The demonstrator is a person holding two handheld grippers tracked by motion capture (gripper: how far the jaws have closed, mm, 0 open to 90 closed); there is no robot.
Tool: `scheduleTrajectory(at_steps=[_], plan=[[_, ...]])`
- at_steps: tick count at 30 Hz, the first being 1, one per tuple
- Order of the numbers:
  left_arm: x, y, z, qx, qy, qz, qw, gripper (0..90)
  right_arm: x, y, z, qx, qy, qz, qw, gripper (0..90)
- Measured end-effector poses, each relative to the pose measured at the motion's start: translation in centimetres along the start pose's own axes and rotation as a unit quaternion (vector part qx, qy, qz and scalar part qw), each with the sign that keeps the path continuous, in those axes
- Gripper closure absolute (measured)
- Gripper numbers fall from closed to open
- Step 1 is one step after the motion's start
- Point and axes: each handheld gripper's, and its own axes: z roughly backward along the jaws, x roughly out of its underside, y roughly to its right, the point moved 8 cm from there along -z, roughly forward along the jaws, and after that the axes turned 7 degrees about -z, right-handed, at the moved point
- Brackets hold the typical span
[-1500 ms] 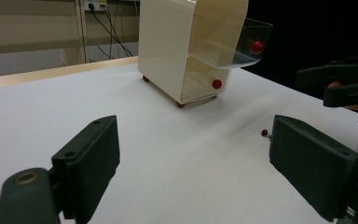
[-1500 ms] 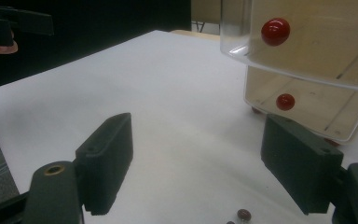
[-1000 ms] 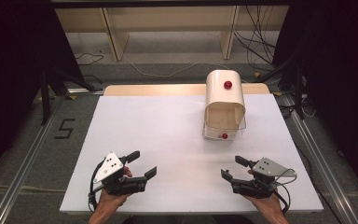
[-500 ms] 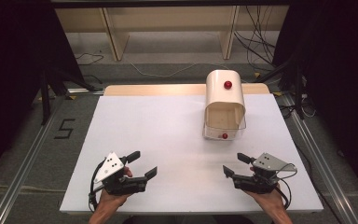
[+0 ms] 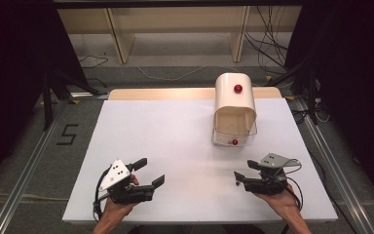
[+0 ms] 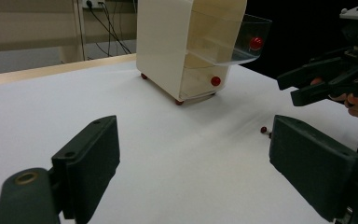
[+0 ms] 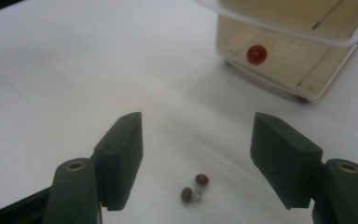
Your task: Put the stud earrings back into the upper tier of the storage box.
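A cream box [image 5: 234, 99] with a rounded top and red knobs stands at the table's far right, its clear front flap [image 6: 235, 42] raised. Two tiny red beads [image 7: 193, 186] on a thin wire lie on the table [image 5: 175, 131], close below and between my right gripper's [image 7: 203, 156] open jaws. In the high view that gripper [image 5: 243, 170] is at the front right, pointing left, with the beads [image 5: 237, 183] just beside its tip. My left gripper [image 5: 151, 171] rests at the front left, open and holding nothing; its own view [image 6: 200, 163] faces the box [image 6: 186, 46].
A wooden strip [image 5: 175, 93] runs along the table's far edge. Metal rails [image 5: 34, 161] flank both sides, and shelving and cables [image 5: 268, 34] lie beyond. From the left gripper view, the right gripper [image 6: 326, 77] sits at the far right.
My right gripper has edged slightly forward over the table. The left gripper and the box have stayed put.
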Motion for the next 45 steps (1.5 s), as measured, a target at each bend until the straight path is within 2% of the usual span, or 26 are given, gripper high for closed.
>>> scheduleTrajectory(at_steps=[9,11,14,19,35,38,45], plan=[[0.0,0.0,0.0,0.001,-0.001,0.000,1.0000,15.9,0.9,0.9,-1.8,0.015,-0.072,-0.007,0.9973,44.6],[0.0,0.0,0.0,0.001,0.000,0.001,1.0000,15.9,1.1,1.1,-2.2,0.015,-0.086,-0.011,0.9962,46.4],[0.0,0.0,0.0,0.000,0.001,0.001,1.0000,15.9,1.3,1.2,-2.8,0.012,-0.102,-0.006,0.9947,48.6],[-0.1,0.0,0.0,-0.001,0.001,0.001,1.0000,15.9,1.9,1.5,-3.5,0.019,-0.135,-0.011,0.9906,54.5],[-0.1,-0.1,0.0,-0.002,-0.001,0.001,1.0000,15.9,3.0,1.5,-4.6,0.018,-0.188,-0.007,0.9820,72.5],[0.0,-0.1,0.0,-0.001,-0.002,0.001,1.0000,15.9,3.0,1.5,-4.6,0.022,-0.190,-0.004,0.9815,77.5],[0.0,0.0,0.0,-0.001,-0.003,0.001,1.0000,15.9,3.0,1.3,-4.6,0.020,-0.190,0.002,0.9816,80.0]])
